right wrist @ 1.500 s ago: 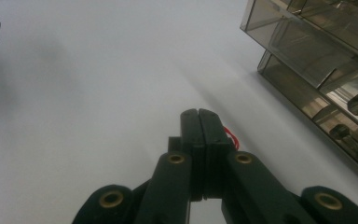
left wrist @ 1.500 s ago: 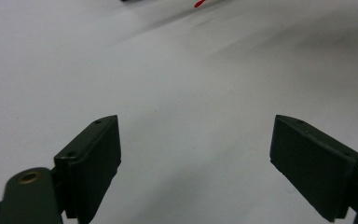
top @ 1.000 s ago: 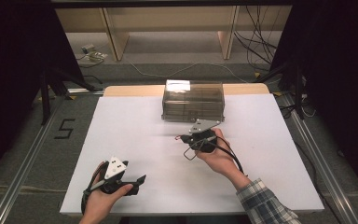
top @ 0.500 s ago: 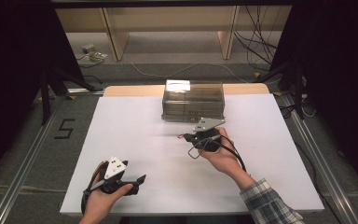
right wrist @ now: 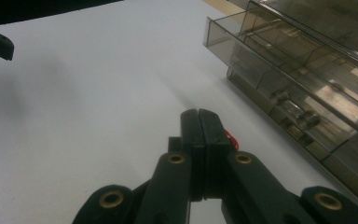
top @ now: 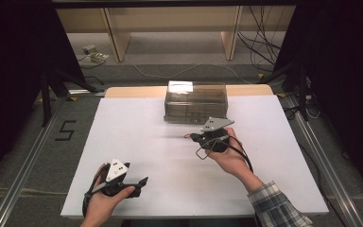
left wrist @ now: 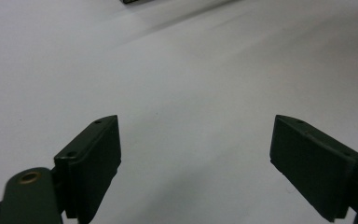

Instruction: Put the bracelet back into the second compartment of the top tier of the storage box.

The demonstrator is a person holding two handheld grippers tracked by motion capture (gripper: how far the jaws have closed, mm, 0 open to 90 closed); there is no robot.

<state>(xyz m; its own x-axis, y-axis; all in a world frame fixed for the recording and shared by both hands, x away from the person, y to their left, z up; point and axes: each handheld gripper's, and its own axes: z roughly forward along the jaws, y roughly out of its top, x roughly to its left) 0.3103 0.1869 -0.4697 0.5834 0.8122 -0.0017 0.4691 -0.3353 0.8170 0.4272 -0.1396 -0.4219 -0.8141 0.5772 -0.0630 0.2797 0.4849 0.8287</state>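
Note:
My right gripper (top: 192, 137) hovers over the white board (top: 137, 132), just in front of a smoky clear plastic drawer box (top: 194, 101). Its jaws are pressed together, and a small red wire piece (right wrist: 231, 137) sticks out beside them at the tip (right wrist: 199, 116). The box (right wrist: 307, 84) lies to the right of the jaws, with compartments and small parts behind its clear front. My left gripper (top: 139, 185) rests low near the board's front left, held in a hand. It is open (left wrist: 196, 158), with bare white board between the jaws.
The board sits on a wooden table (top: 132, 91) flanked by metal rails (top: 23, 175). Shelving and cables lie on the floor beyond. A "5" is marked on the floor (top: 66, 130) at left. A plaid sleeve (top: 276, 208) enters at bottom right.
My right gripper has drifted slightly to the right and toward the box, still shut. The left hand has stayed still.

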